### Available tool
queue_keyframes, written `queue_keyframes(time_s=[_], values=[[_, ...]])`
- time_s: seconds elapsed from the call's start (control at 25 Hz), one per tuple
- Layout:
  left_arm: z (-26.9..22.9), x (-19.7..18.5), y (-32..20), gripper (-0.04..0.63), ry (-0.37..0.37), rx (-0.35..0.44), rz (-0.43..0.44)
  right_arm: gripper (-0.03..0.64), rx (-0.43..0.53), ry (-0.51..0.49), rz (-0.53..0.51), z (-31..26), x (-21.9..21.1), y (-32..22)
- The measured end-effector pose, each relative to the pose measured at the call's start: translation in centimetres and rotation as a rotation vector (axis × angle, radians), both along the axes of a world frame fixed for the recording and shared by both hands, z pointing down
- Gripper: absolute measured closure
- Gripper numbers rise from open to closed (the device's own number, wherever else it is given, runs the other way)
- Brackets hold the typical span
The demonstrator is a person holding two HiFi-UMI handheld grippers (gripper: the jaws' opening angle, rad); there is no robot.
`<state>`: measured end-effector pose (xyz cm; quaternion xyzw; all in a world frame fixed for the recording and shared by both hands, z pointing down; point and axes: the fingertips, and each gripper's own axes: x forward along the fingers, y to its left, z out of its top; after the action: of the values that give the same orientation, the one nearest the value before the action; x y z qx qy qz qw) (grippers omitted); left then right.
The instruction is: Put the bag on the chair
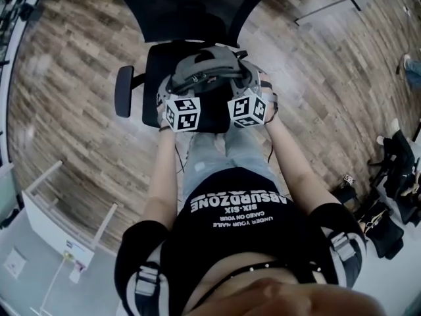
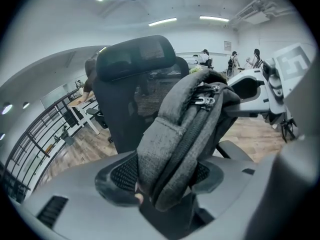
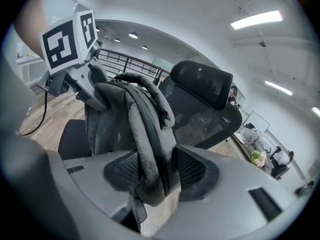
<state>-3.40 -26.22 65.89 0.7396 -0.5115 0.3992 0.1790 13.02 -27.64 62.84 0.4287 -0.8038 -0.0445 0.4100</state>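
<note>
While the left gripper (image 2: 160,179) and, to its right, the right gripper (image 3: 155,171) each clench their jaws on a fold of the grey bag (image 1: 204,71) held over the chair (image 1: 154,74) seat at upper centre, an early or uneven release could let it slide off the front edge.

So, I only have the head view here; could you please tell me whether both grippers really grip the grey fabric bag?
Observer: Yes for the left gripper: its pads press on the zipped side of the grey fabric bag.
Operator: Thank you. And the right one?
Observer: The right gripper pinches a folded grey edge of the bag between its pads.
Operator: How does the chair stand from there?
Observer: The black mesh office chair rises upright directly behind the bag.
</note>
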Motion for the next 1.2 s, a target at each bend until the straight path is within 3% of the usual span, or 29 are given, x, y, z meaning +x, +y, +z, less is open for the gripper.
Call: queue_keyframes(time_s=[0.12,0.28,0.6,0.8,1.2], values=[[-0.2,0.2,0.2,0.331,0.01,0.024,0.012,0.426,0.011,0.0,0.002,0.0,0.2,0.2],[-0.2,0.4,0.4,0.331,0.036,-0.028,0.023,0.426,-0.007,0.008,-0.004,-0.1,0.4,0.3],[-2.2,0.3,0.0,0.33,-0.083,-0.009,0.029,0.426,-0.034,-0.008,0.015,0.0,0.8,-0.6],[-3.6,-0.4,-0.3,0.33,-0.111,0.03,-0.025,0.425,-0.044,-0.001,0.008,0.1,0.5,-1.9],[-5.1,0.2,0.9,0.331,-0.03,0.059,-0.044,0.419,-0.055,-0.003,-0.02,0.4,-0.4,-4.7]])
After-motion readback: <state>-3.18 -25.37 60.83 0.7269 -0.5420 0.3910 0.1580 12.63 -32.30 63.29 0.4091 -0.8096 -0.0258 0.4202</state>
